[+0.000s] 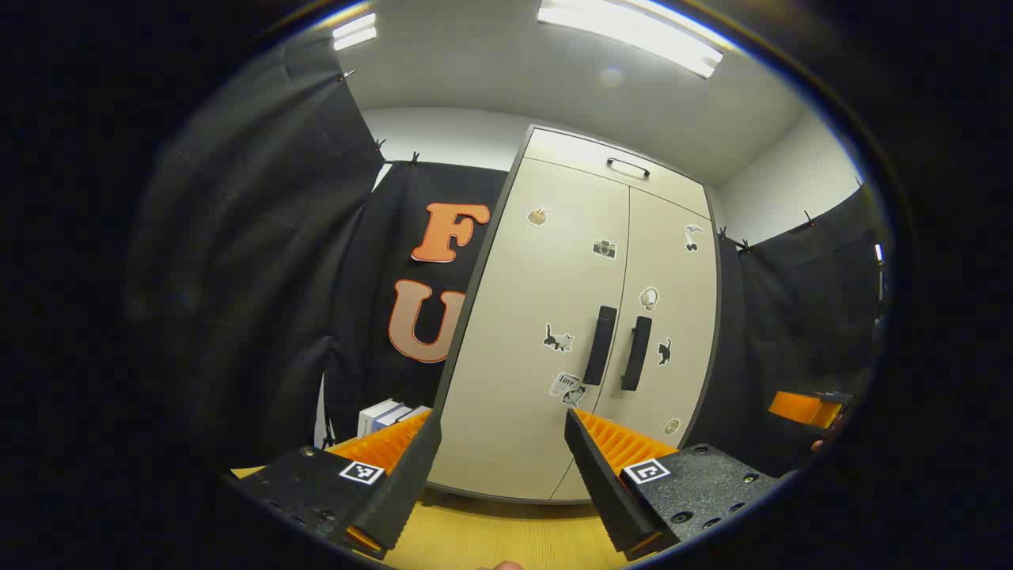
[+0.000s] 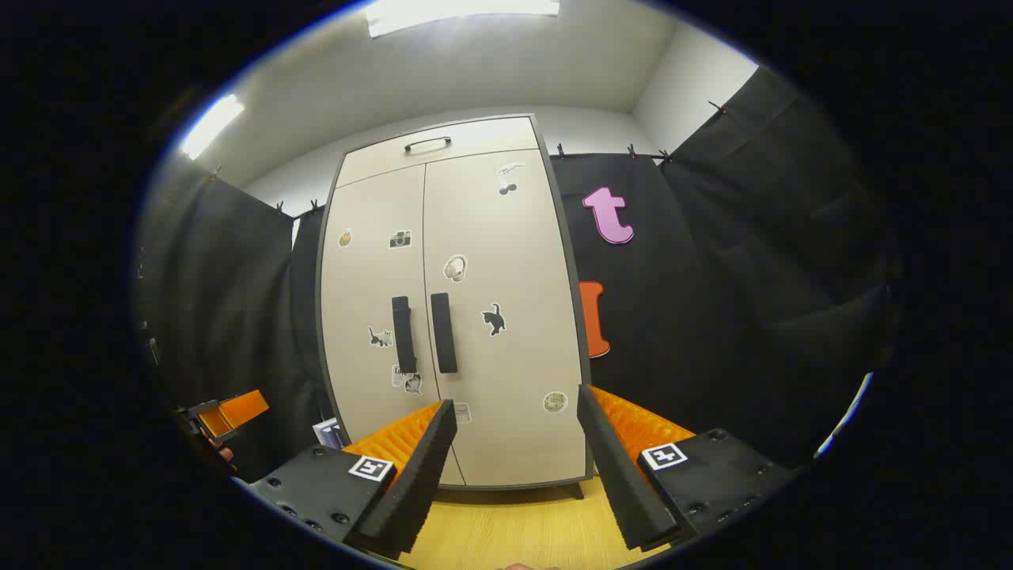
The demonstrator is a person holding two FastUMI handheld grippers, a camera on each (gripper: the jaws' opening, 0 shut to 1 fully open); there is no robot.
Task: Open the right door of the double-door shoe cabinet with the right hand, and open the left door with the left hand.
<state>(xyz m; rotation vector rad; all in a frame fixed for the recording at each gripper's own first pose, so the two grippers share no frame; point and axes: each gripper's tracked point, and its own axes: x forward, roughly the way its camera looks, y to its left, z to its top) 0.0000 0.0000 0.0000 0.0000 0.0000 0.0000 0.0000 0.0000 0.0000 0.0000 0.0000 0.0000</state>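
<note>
Your left gripper (image 1: 500,431) cuts off the foot of the shoe cabinet (image 1: 582,332) in the left gripper view: the bottom edge of the left door (image 1: 530,332) runs behind the two fingers, and the sticker just above the right-hand fingertip is partly covered and too small to make out. At the far right rim of that view your right gripper (image 1: 803,408) shows as a sliver, with too little of it there to judge its opening. The boxes (image 1: 388,416) beyond your left-hand finger are half hidden by it.

In the right gripper view, your right gripper (image 2: 516,408) hides the lower corners of the shoe cabinet, and the left gripper sits small at the far left edge beside a hand that is mostly cut off (a fingertip or two is all you get).

You hold both grippers level and aimed at the cabinet front, well apart from it, above the wooden floor (image 1: 506,534). Each has its fingers spread wide with nothing between them.

Both doors are shut. From the left gripper, the left handle (image 1: 600,345) and right handle (image 1: 635,353) stand above and beyond the right-hand fingertip. From the right gripper, both handles rise above the left-hand fingertip, and the right door (image 2: 495,317) fills the gap between the fingers.
</note>
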